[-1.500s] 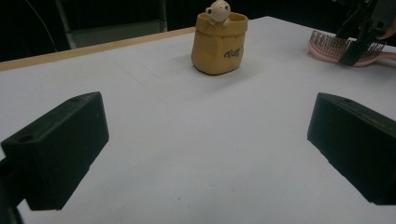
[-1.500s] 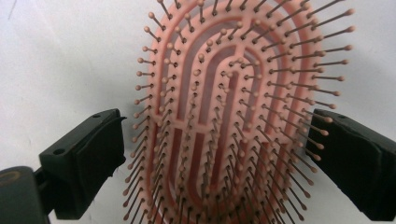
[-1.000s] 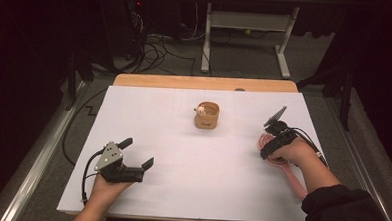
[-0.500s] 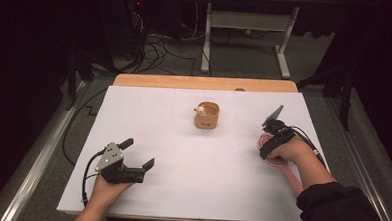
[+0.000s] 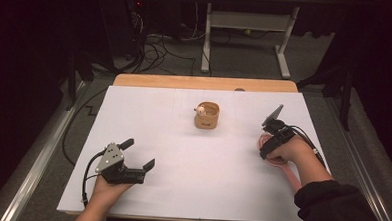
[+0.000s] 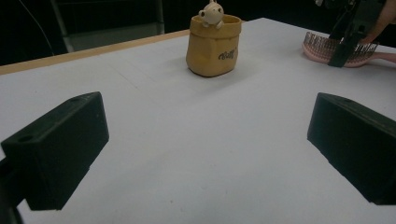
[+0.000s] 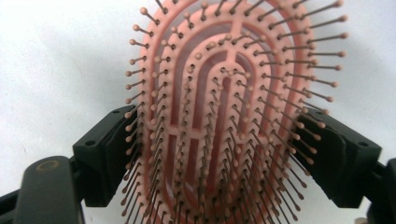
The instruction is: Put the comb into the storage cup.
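The right gripper (image 7: 224, 154) has its two black jaws down on either side of the pink brush (image 7: 224, 102), one against each long edge of the head, among the outer bristles. They look closed onto the head, though the bristles hide whether the pads actually press on the plastic or only on the pins. The brush lies bristles-up on the table (image 5: 182, 140), near its right edge and about halfway along it, with the handle running back toward the near right corner under the person's right hand (image 5: 290, 149). From above, the right gripper (image 5: 268, 142) points steeply down at the brush (image 5: 281, 164).

The left gripper (image 5: 137, 155) has its jaws wide apart with nothing between them; it rests low over the table near the near left corner, aimed across the white sheet.

Judged from this, the work is at its start: the brush is gripped or about to be, but it is still flat on the table. If it is meant for the cup (image 5: 207, 116), the lift, the carry and the drop all remain.

The cup is a small tan pot with a little animal figure on its rim, standing upright toward the far edge, near the middle, well apart from both grippers. Between brush and cup the sheet is bare, so nothing blocks a carry. The likelier trouble is the grip: springy bristles may let the head slip or tilt.
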A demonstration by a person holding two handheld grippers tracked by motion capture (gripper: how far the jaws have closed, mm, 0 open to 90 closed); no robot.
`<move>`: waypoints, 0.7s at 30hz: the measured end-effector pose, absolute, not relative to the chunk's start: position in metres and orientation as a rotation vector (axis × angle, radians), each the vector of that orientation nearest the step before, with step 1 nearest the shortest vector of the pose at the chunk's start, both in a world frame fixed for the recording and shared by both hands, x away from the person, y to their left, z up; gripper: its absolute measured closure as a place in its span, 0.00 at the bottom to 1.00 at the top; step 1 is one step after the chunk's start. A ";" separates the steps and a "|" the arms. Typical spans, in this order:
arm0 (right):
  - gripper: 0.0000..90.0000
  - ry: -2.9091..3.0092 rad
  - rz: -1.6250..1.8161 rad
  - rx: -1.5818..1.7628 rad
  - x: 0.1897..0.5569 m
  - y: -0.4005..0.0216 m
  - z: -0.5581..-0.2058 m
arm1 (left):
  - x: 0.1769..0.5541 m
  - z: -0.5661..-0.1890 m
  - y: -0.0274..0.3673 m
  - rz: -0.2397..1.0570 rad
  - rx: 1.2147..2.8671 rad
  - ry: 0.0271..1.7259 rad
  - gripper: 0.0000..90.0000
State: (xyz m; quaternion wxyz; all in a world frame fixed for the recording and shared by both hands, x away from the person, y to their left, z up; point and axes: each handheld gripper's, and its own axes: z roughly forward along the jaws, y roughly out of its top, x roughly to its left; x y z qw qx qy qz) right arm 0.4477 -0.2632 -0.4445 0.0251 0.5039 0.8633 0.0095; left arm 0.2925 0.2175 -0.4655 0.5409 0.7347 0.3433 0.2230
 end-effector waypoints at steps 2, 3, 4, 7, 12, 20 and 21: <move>0.21 2.663 0.030 1.563 0.447 -0.263 -0.444 | 0.292 -0.465 0.218 0.532 1.746 0.815 0.00; 0.21 2.661 0.032 1.565 0.447 -0.263 -0.444 | 0.292 -0.465 0.218 0.533 1.745 0.815 0.00; 0.21 2.661 0.035 1.566 0.447 -0.263 -0.444 | 0.292 -0.465 0.218 0.533 1.746 0.817 0.00; 0.22 2.659 0.046 1.567 0.447 -0.264 -0.444 | 0.292 -0.466 0.218 0.534 1.749 0.818 0.00; 0.22 2.653 0.063 1.568 0.445 -0.265 -0.443 | 0.292 -0.466 0.218 0.536 1.750 0.817 0.00; 0.23 2.664 0.106 1.544 0.444 -0.265 -0.437 | 0.292 -0.465 0.219 0.538 1.747 0.820 0.00; 0.23 2.664 0.109 1.542 0.444 -0.265 -0.436 | 0.292 -0.465 0.218 0.538 1.747 0.819 0.00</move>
